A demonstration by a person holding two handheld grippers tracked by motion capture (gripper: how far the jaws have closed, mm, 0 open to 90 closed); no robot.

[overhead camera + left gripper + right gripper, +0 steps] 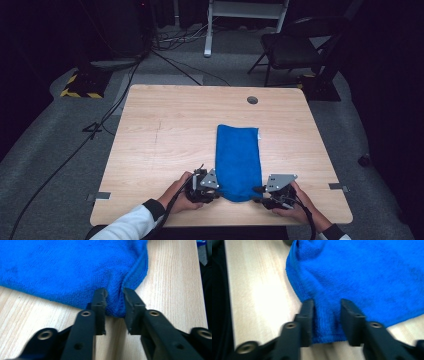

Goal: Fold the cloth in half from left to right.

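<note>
The left gripper [218,189] and right gripper [258,192] are each holding a near corner of the blue towel [239,156] between narrow fingers on the bench [165,130].

Towel [239,161]: solid bright blue, fine looped terry texture, no print; small white tag at far right corner. Table [165,130]: pale beige wood, straight light-brown grain lines; one round grey-dark hole [252,100] near far edge. Left gripper [113,301]: matte black jaws, silver-ringed screw holes; grey plate on top in high view. Right gripper [327,312]: same black jaws, grey plate. Sleeve [127,225]: white with black cuff. Floor: grey carpet; black-and-yellow striped block [82,85] at far left. Chair [295,47]: black.
</note>
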